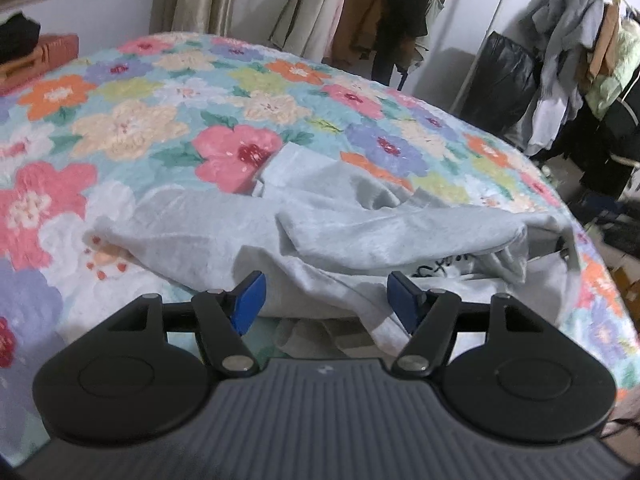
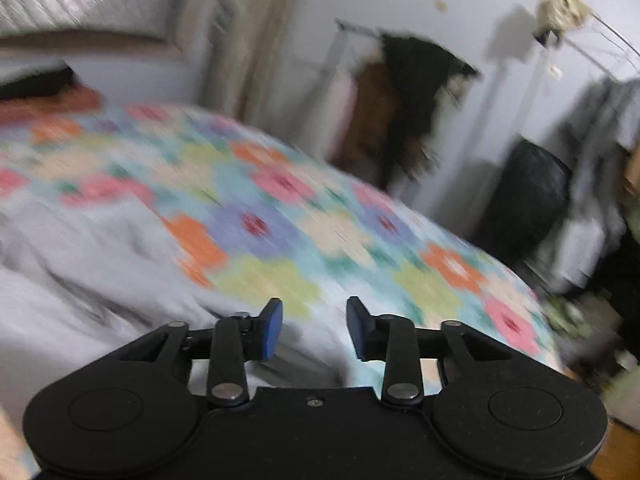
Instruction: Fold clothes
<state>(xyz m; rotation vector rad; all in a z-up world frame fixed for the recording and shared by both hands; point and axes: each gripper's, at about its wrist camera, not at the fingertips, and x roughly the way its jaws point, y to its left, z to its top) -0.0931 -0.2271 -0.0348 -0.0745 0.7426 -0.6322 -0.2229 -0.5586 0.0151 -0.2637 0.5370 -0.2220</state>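
With both the left tongs (image 1: 324,300) and right tongs (image 2: 314,328) open and empty over the crumpled grey garment (image 1: 320,232) on the flowered bed (image 1: 160,120), flatten it before folding.

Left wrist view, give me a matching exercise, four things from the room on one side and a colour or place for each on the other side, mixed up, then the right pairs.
Things:
1. sweatshirt
2. bedspread
3. fingers of the left gripper
4. bag

Descriptions:
A. black, on the floor by the clothes rack
B. blue pads, apart
C. light grey, crumpled on the bed
D. floral, many colours

Pairs: 1-C, 2-D, 3-B, 4-A
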